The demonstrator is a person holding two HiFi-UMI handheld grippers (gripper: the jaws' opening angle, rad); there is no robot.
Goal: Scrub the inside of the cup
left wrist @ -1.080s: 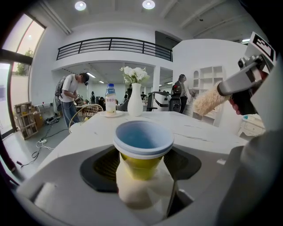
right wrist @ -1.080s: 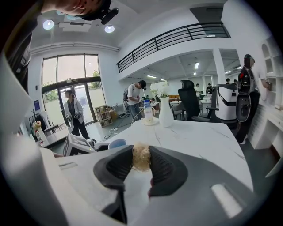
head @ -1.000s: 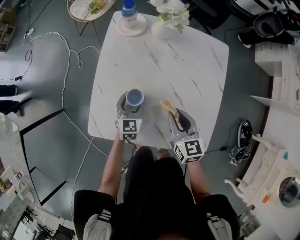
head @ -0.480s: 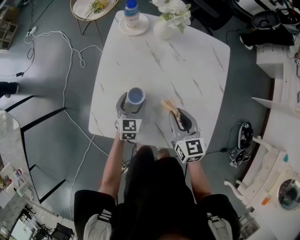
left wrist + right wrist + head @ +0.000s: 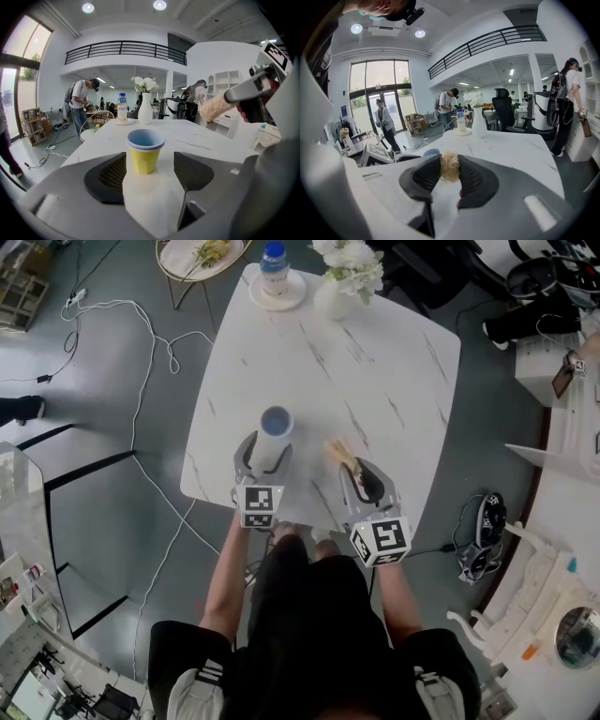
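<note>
Standing upright on the white marble table [image 5: 394, 371], the cup [image 5: 276, 426] is your landmark. It is yellow outside and pale blue at the rim and inside, with its mouth open to the ceiling.

Your left gripper [image 5: 150, 177] sits on your side of the cup, aimed at it and tipped down toward the tabletop. Its jaws are wide apart and have just been closing a little. The cup stands in line with the gap, just past the tips, and neither pad [image 5: 110, 176] presses on it.

Your right gripper [image 5: 449, 169] is to the right of the cup, near it but apart. Its jaws are clamped on a tan, bristly scrubber [image 5: 337, 452]. The fuzzy end pokes out beyond the jaw tips, away from you, about level with the cup. It is outside the cup and does not touch it. In the left gripper view the scrubber shows up and to the right of the cup.

Well beyond the cup, by the table's far edge, stand a white vase [image 5: 328, 298] holding white flowers [image 5: 349, 259] and a bottle [image 5: 274, 259] with a blue cap. The bottle is left of the vase, on a small round plate [image 5: 281, 294]. A white cable [image 5: 141, 334] trails over the grey floor to the cup's left.
</note>
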